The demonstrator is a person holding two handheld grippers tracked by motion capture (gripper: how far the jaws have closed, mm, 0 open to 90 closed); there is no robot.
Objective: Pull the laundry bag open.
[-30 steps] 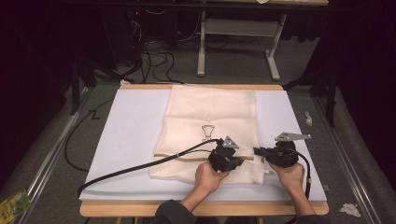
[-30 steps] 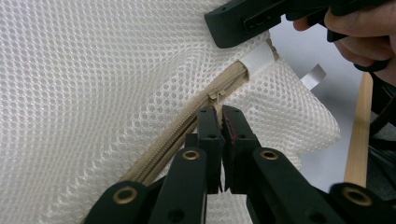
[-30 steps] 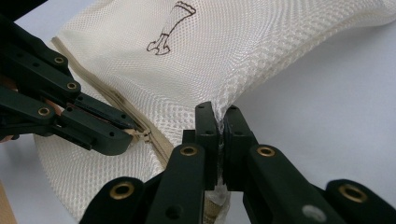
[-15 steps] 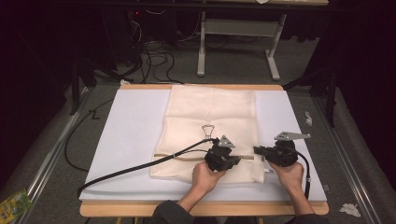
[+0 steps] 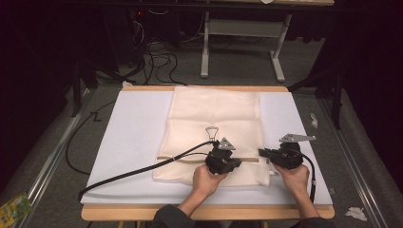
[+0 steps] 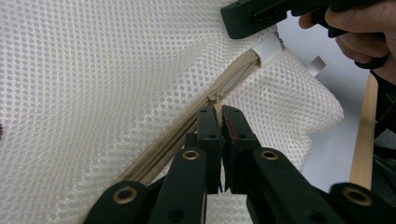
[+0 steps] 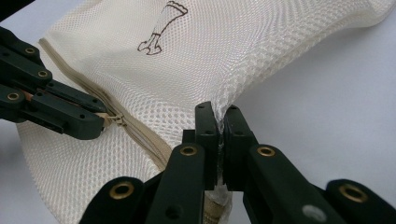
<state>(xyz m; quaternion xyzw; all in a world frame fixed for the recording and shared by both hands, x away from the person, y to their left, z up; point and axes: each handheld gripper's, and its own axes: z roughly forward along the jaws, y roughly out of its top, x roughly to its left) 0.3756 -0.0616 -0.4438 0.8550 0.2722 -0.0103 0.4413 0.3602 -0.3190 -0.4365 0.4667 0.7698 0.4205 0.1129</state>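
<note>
White-topped counter (image 5: 133, 142) carried a mesh bag (image 5: 214, 118); right tongs (image 7: 218, 122) pinched its edge taut so left tongs (image 6: 220, 119) gripped the zipper pull (image 6: 215, 99).

No words, numbers or brand names can be read anywhere. The cream mesh laundry bag (image 7: 154, 70) carries only a small dark outline drawing (image 7: 161, 28), not lettering.
</note>
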